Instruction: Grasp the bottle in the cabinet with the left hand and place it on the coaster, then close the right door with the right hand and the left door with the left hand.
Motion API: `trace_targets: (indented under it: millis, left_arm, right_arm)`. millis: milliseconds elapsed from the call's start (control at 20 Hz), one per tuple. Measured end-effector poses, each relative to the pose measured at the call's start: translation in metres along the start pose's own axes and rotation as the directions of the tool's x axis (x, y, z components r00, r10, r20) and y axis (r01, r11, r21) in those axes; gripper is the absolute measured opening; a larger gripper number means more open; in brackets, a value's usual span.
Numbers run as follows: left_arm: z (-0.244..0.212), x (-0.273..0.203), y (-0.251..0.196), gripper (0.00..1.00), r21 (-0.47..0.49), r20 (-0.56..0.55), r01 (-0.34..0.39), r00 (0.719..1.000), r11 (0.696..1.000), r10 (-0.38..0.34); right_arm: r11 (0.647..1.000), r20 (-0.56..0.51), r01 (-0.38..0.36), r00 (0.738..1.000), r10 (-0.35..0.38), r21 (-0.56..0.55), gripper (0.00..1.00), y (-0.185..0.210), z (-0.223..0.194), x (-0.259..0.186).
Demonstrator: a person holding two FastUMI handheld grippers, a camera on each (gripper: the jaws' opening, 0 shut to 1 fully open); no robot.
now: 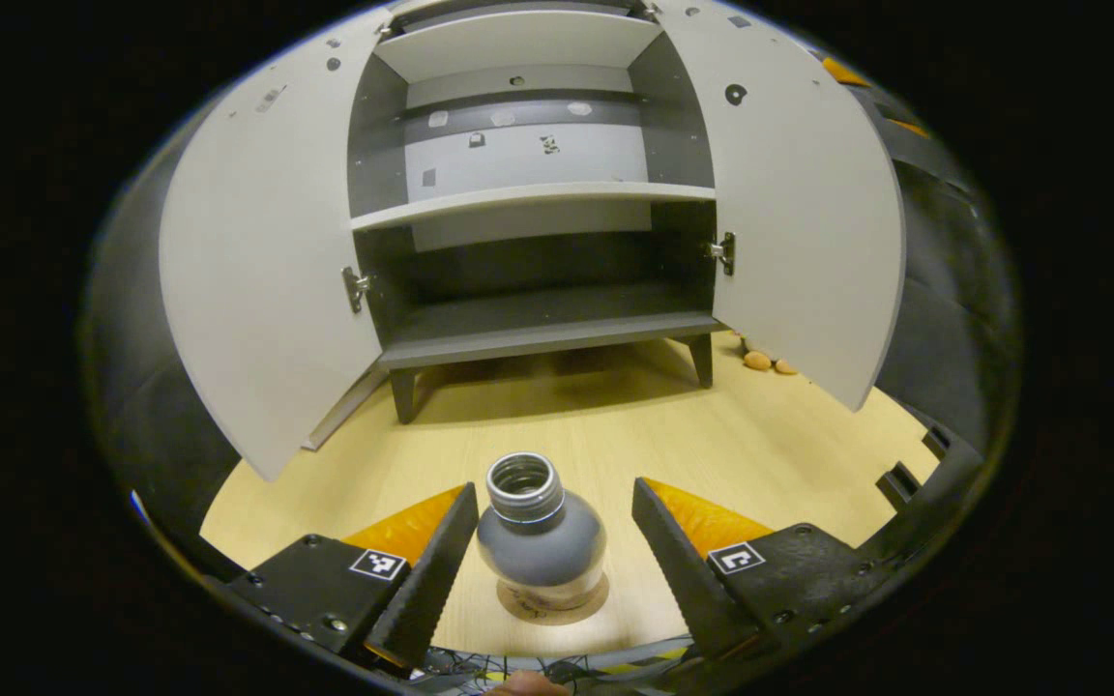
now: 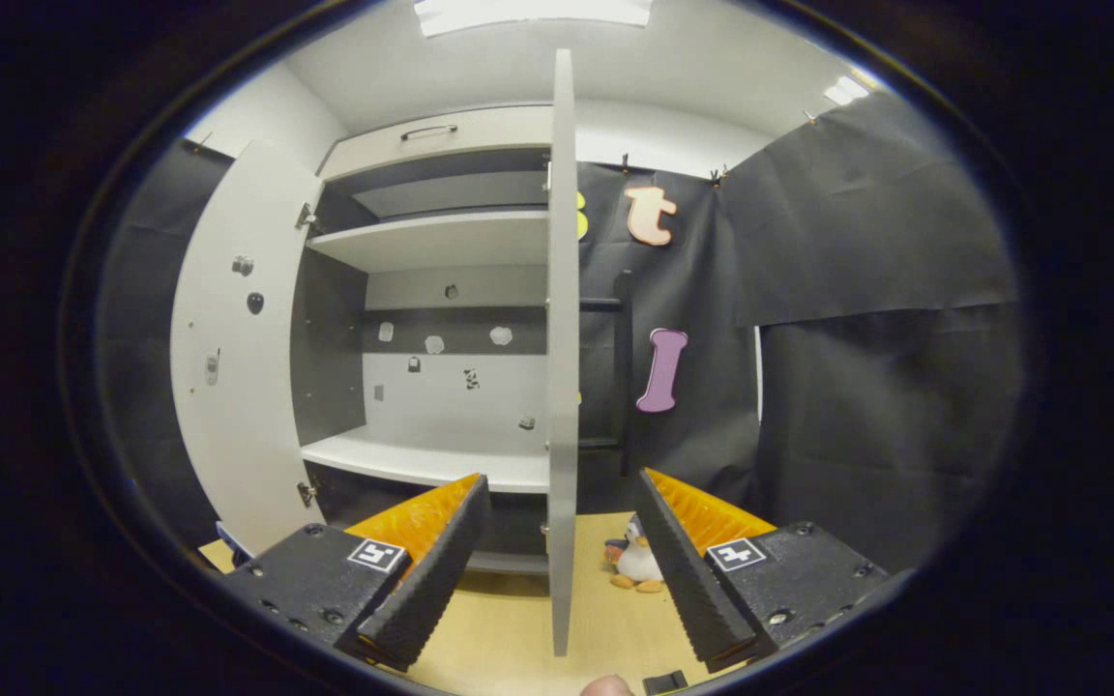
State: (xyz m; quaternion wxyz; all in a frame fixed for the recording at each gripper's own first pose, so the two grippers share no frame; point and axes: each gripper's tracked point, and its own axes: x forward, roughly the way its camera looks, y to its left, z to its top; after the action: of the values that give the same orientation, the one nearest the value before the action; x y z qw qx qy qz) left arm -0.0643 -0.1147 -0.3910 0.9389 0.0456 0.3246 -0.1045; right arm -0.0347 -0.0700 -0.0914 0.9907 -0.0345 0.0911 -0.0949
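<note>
A dark bottle (image 1: 541, 541) with an uncapped silver neck stands upright on a round brown coaster (image 1: 557, 607) on the wooden floor. My left gripper (image 1: 554, 490) is open around it, with a finger on each side and a gap to both. Farther back stands the cabinet (image 1: 538, 329) with its left door (image 1: 267, 280) and right door (image 1: 799, 242) swung wide. In the right gripper view, my right gripper (image 2: 562, 488) is open, and the right door (image 2: 563, 387) shows edge-on just ahead between its fingers. The left door (image 2: 233, 387) stands open at the left.
The cabinet shelves (image 1: 528, 198) hold nothing. A small penguin toy (image 2: 632, 561) sits on the floor beside the cabinet, behind the right door. Black cloth walls (image 2: 886, 387) close in the booth. A dark block (image 1: 900, 481) lies on the floor at the right.
</note>
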Motion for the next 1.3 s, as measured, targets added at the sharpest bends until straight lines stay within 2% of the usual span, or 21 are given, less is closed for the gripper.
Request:
trace_targets:
  millis: [350, 550, 650, 750, 900, 1100, 1200, 1300]
  left_arm:
    - [0.073, -0.028, 0.025, 0.98, -0.028, 0.113, -0.056, 0.992, 0.998, 0.059]
    - [0.132, -0.056, 0.042, 0.98, -0.05, 0.216, -0.087, 0.972, 0.995, 0.096]
    - [0.159, -0.064, 0.051, 0.98, -0.066, 0.257, -0.098, 0.96, 0.993, 0.112]
    - [0.18, -0.077, 0.051, 0.98, -0.086, 0.281, -0.066, 0.956, 0.994, 0.088]
    - [0.219, -0.098, 0.066, 0.97, -0.101, 0.341, -0.077, 0.934, 0.992, 0.108]
    - [0.261, -0.12, 0.089, 0.98, -0.16, 0.396, -0.085, 0.907, 0.984, 0.143]
    - [0.278, -0.136, 0.103, 0.98, -0.171, 0.424, -0.104, 0.89, 0.98, 0.168]
    - [0.296, -0.149, 0.119, 0.94, -0.173, 0.451, -0.137, 0.869, 0.975, 0.202]
  right_arm:
    - [0.999, 0.067, -0.037, 0.997, 0.034, 0.035, 0.98, -0.004, 0.024, 0.004]
    - [0.996, 0.094, -0.081, 0.993, 0.077, 0.042, 0.96, 0.004, 0.035, 0.007]
    - [0.994, 0.101, -0.105, 0.99, 0.1, 0.038, 1.0, 0.01, 0.038, 0.008]
    - [0.991, 0.111, -0.129, 0.986, 0.124, 0.04, 0.98, 0.018, 0.042, 0.011]
    - [0.985, 0.141, -0.165, 0.978, 0.157, 0.052, 0.98, 0.034, 0.055, 0.014]
    - [0.983, 0.163, -0.171, 0.974, 0.158, 0.07, 1.0, 0.038, 0.073, 0.021]
    - [0.98, 0.16, -0.177, 0.974, 0.161, 0.093, 1.0, 0.038, 0.078, 0.022]
    - [0.978, 0.156, -0.185, 0.973, 0.168, 0.1, 0.99, 0.038, 0.081, 0.018]
